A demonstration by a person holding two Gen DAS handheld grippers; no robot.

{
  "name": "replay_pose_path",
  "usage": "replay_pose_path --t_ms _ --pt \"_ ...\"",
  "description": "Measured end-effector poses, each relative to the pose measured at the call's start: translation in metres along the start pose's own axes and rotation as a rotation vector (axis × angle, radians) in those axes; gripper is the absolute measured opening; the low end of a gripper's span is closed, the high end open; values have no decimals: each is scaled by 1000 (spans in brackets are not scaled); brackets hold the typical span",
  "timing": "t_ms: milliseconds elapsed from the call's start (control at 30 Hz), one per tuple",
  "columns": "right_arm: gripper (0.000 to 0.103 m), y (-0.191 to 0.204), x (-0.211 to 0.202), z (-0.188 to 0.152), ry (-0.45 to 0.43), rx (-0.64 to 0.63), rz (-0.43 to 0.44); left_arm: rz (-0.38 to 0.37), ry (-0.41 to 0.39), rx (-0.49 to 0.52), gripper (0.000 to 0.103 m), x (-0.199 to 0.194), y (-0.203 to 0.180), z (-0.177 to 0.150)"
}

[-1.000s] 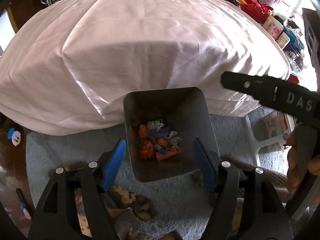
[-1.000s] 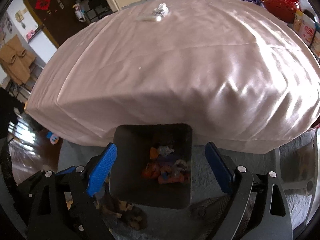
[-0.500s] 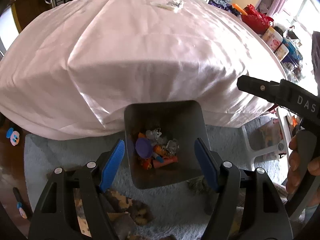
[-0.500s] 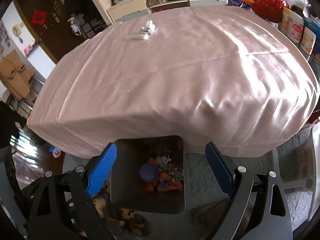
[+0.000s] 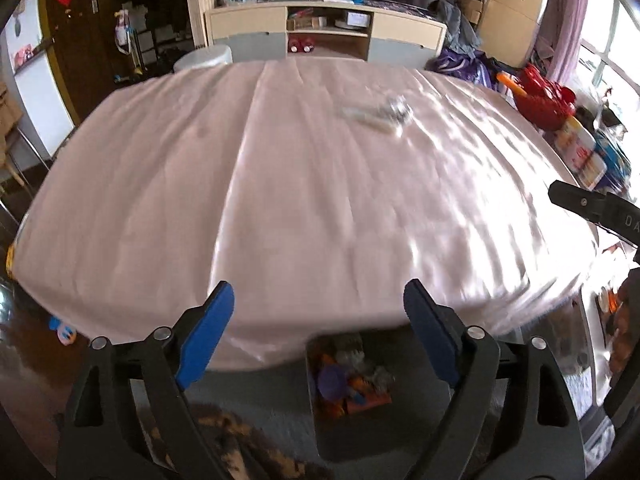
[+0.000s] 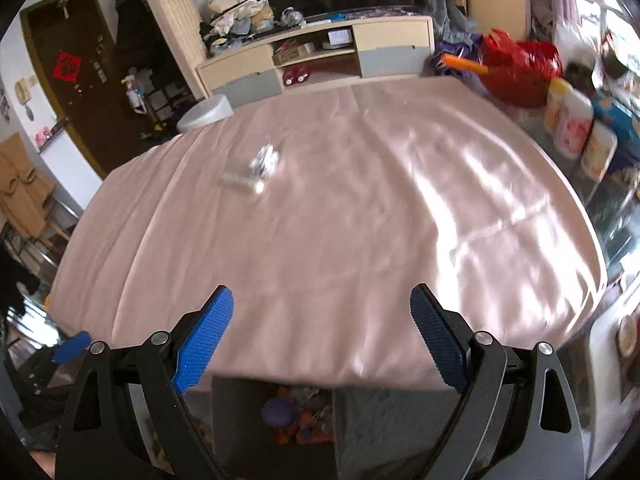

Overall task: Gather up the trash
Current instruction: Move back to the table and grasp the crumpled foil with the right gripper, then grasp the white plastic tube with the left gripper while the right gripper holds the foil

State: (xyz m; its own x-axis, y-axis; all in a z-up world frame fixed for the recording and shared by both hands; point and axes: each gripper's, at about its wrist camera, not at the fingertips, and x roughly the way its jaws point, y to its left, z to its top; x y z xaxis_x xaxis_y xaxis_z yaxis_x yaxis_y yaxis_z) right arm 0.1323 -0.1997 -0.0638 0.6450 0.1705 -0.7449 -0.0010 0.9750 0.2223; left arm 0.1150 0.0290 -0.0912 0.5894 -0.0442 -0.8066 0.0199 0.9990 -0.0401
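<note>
A crumpled silvery wrapper (image 5: 384, 114) (image 6: 260, 166) lies blurred on the far part of the pink tablecloth (image 5: 280, 208) (image 6: 360, 220). Below the table's near edge stands a grey bin (image 5: 340, 440) (image 6: 236, 412) holding a purple lid (image 5: 332, 380) (image 6: 278, 412) and orange scraps. My left gripper (image 5: 318, 300) hovers over the table edge above the bin, its jaws opening with nothing between them. My right gripper (image 6: 320, 300) is open and empty beside it. One black finger (image 5: 592, 208) of the right gripper shows at the right of the left wrist view.
A low cabinet (image 5: 328, 36) stands behind the table, with a grey stool (image 6: 206, 114) at its far left corner. A red bag (image 6: 520, 68) and several canisters (image 6: 572, 124) crowd the right side. Grey rug (image 5: 260, 388) lies under the bin, and a small toy (image 5: 62, 330) is on the floor at left.
Both grippers rose and tilted up from over the bin to face the tabletop. A purple lid appeared in the bin. The left jaws spread wider.
</note>
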Motion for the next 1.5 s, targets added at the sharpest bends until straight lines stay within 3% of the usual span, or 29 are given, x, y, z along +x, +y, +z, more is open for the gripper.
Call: replay_pose_path --t_ms 233,533,767,1000,1133,1400,1500 --pt "88 19 32 56 -33 -43 -26 49 -20 34 88 32 0 49" --pt "52 55 105 95 48 -57 69 58 -33 52 89 75 -3 91" --pt "43 69 155 109 94 -40 110 52 -17 71 89 109 -3 104" --pt "43 72 188 111 136 -36 136 23 6 38 89 136 6 115" --pt "39 76 199 108 143 -69 113 21 -5 53 89 142 -1 123" --pt "10 50 191 127 61 -105 25 1 -15 52 89 158 -22 142" --pt "10 25 187 135 42 -85 -2 -11 -19 54 89 162 -36 149"
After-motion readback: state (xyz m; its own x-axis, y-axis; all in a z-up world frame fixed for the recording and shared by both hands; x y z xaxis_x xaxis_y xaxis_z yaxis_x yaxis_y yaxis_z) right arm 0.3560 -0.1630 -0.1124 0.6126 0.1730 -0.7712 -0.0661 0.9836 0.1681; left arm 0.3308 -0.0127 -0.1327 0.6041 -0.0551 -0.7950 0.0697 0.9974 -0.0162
